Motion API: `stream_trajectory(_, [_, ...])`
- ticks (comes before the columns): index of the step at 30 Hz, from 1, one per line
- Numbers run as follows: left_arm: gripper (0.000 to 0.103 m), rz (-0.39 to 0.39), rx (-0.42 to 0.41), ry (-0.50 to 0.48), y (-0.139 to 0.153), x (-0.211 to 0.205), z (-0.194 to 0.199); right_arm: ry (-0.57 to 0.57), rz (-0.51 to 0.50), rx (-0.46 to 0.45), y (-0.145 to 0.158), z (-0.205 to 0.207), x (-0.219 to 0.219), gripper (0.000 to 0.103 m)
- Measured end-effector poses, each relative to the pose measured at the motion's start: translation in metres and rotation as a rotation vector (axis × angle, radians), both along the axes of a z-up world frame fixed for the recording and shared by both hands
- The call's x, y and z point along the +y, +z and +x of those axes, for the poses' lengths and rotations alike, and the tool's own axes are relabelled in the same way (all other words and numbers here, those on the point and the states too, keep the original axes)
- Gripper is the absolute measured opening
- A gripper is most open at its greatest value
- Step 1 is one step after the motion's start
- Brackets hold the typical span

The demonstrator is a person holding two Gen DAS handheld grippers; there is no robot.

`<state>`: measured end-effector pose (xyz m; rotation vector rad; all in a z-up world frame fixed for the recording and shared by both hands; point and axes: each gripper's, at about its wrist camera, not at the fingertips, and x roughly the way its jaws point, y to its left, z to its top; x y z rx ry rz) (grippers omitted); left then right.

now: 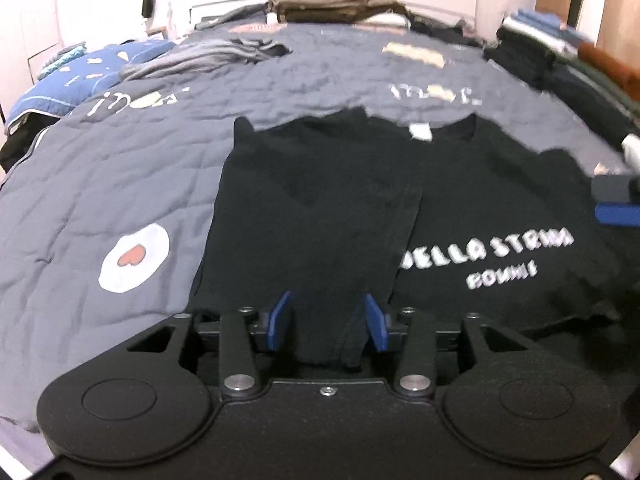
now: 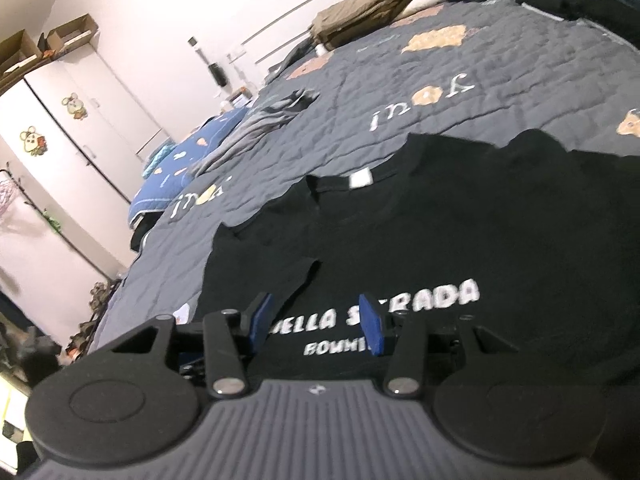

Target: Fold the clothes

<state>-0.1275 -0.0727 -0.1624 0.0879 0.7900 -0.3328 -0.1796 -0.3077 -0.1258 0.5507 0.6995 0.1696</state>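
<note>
While flat (half-folded), shirt [image 1: 320, 208] below gripper [image 1: 328, 320]

Shirt [image 1: 320, 208] lettering [image 1: 500, 256] blurred, part hidden under folded side.

Matt black cloth on the T-shirt [image 1: 320, 200], soft and faintly creased, lettering in flat white print. Puckered, quilted grey fabric across the bedspread [image 1: 100, 168]. Matt black plastic on the left gripper [image 1: 328, 320], blue pads, bright metal pins. At six o'clock, ribbed grey plastic on the right gripper [image 2: 316, 324]. Brown cardboard on the boxes [image 2: 72, 34], eleven o'clock.
</note>
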Motion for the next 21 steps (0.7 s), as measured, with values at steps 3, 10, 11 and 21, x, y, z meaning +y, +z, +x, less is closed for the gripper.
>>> stream_trajectory(3, [0.042, -0.054, -0.001, -0.031, 0.004, -0.006, -0.002, -0.045, -0.011, -0.003, 0.001, -0.005, -0.013, 0.047])
stream_trajectory(10, [0.042, -0.150, -0.002, -0.108, 0.012, -0.028, -0.009, -0.117, -0.038, 0.002, 0.000, -0.016, -0.043, 0.048])
stream_trajectory(11, [0.042, -0.165, 0.002, -0.117, 0.012, -0.032, -0.009, -0.125, -0.041, 0.003, -0.001, -0.018, -0.048, 0.048])
stream_trajectory(21, [0.046, -0.286, 0.026, -0.222, 0.019, -0.076, -0.017, -0.232, -0.064, 0.018, -0.010, -0.042, -0.100, 0.048])
